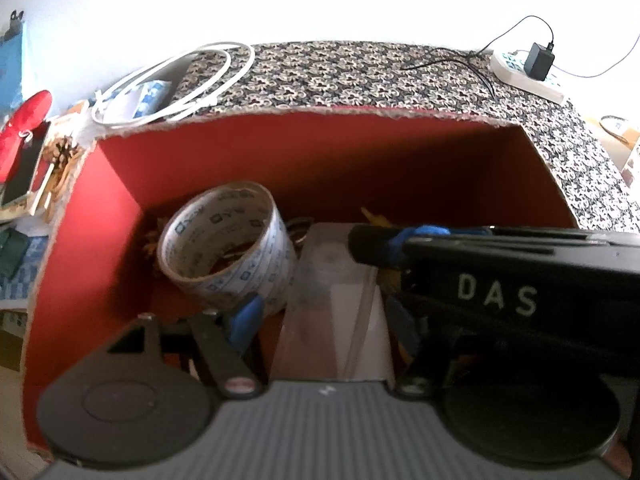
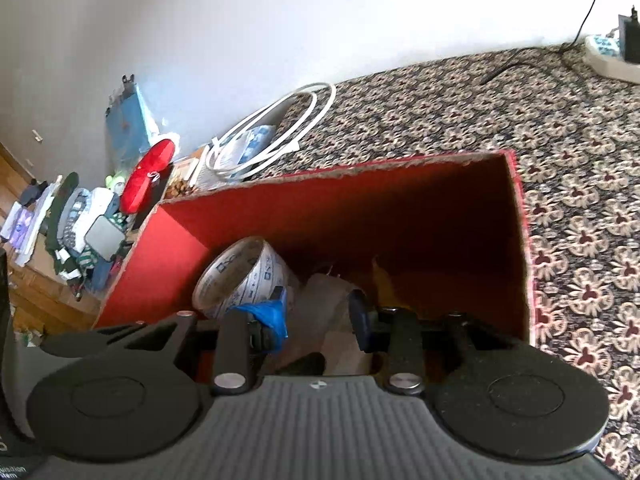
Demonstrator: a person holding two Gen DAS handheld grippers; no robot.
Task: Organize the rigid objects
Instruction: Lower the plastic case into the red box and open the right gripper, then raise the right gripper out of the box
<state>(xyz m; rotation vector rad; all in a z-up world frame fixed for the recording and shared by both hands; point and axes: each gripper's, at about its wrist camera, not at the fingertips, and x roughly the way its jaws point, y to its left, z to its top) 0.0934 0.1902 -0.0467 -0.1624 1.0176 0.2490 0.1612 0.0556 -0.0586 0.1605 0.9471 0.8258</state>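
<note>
Inside the red box [image 1: 120,208] I see a printed tape roll [image 1: 228,248] beside a clear flat case [image 1: 336,300]. My left gripper [image 1: 320,276] stands apart, empty; my right gripper [image 2: 320,312] too. "DAS" shows on the right gripper's body.

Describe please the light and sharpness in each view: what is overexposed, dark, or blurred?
Left wrist view: the wall is blown out white, the pale box is blurred. Right wrist view: exposure is more even, the red box has a shadowed far corner, the carpet looks sharp.
</note>
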